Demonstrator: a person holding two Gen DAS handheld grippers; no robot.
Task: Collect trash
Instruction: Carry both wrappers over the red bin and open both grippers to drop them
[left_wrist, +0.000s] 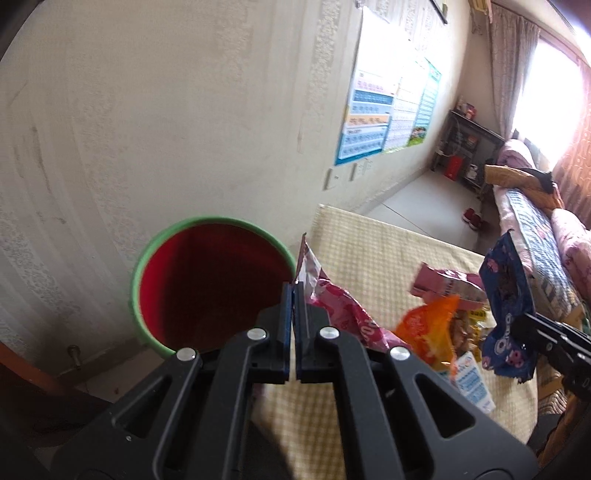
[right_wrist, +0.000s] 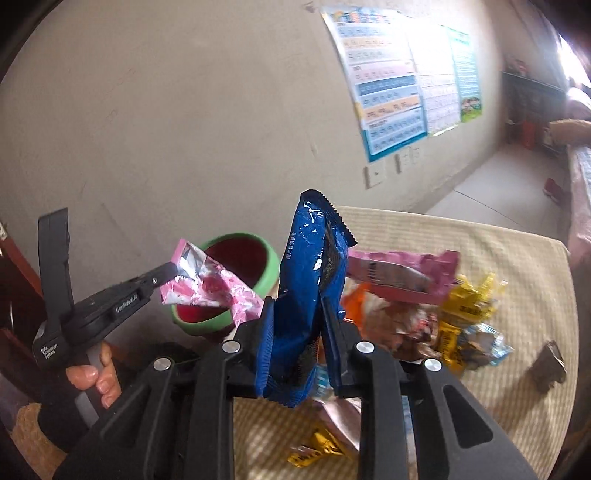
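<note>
Pink crinkled foil wrapper (left_wrist: 334, 295) clamped in left tool (left_wrist: 293, 291) beside green-rimmed red bucket (left_wrist: 207, 280); right tool (right_wrist: 297, 332) clamped on blue foil snack bag (right_wrist: 310, 280) above worktop (right_wrist: 517, 258).

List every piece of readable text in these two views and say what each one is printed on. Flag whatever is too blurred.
"Data Acquisition System": white print on the handle of the left tongs.
Chinese characters down the blue wrapper held in the right tongs: too small to read.
White lettering on the blue wrapper in the left wrist view: looks like "Oreo", partly hidden.
Wall posters: blurred.
Yellow wrappers: unreadable.
</note>
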